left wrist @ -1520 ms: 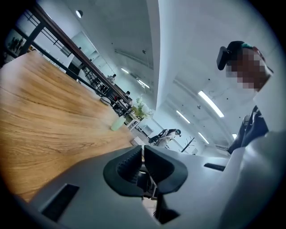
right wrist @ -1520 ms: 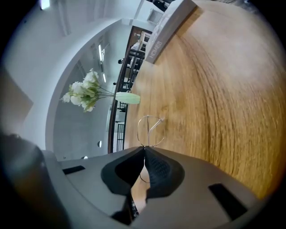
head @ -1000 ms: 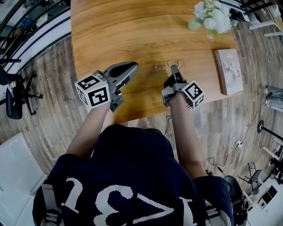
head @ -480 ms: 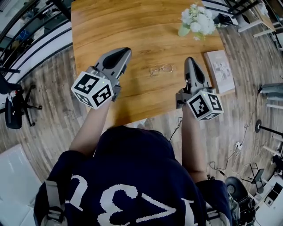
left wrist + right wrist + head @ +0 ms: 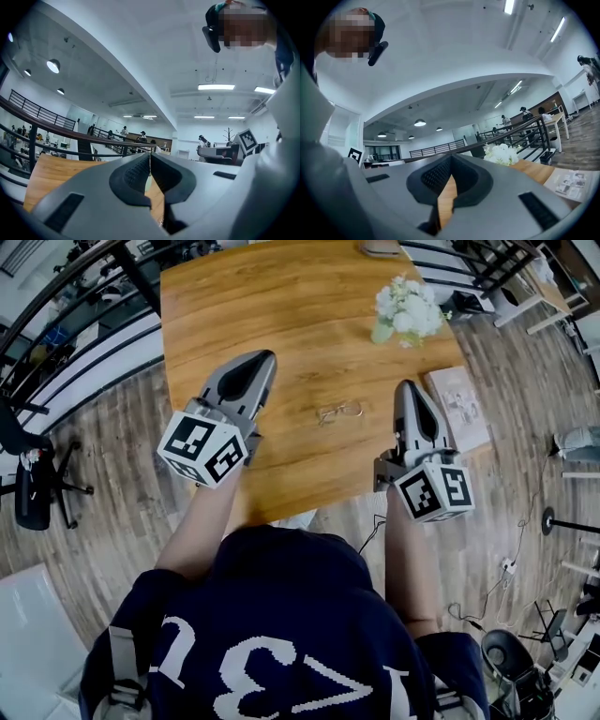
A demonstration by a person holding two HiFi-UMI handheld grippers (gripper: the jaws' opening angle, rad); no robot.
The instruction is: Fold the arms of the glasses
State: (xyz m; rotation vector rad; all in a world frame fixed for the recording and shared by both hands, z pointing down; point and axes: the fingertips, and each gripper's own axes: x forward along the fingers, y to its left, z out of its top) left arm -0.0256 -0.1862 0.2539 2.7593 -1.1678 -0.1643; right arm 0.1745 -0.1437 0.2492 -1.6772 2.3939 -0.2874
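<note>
The thin-framed glasses (image 5: 339, 412) lie alone on the wooden table (image 5: 281, 306), between my two grippers and touched by neither. My left gripper (image 5: 265, 356) hovers to their left, held level above the table, its jaws shut and empty. My right gripper (image 5: 404, 385) hovers to their right, also shut with nothing in it. In the left gripper view the gripper (image 5: 150, 155) has its pads pressed together over the table (image 5: 51, 171). In the right gripper view the gripper (image 5: 450, 158) is likewise shut. Whether the arms of the glasses are folded is too small to tell.
A bunch of white flowers (image 5: 405, 307) stands at the table's far right, also seen as white flowers (image 5: 501, 152). A book (image 5: 457, 407) lies at the right edge. An office chair (image 5: 28, 474) stands on the floor at left, with railings behind.
Both grippers have risen from the table. The right one left the glasses, moved to their right and rolled. The glasses now lie free on the table.
</note>
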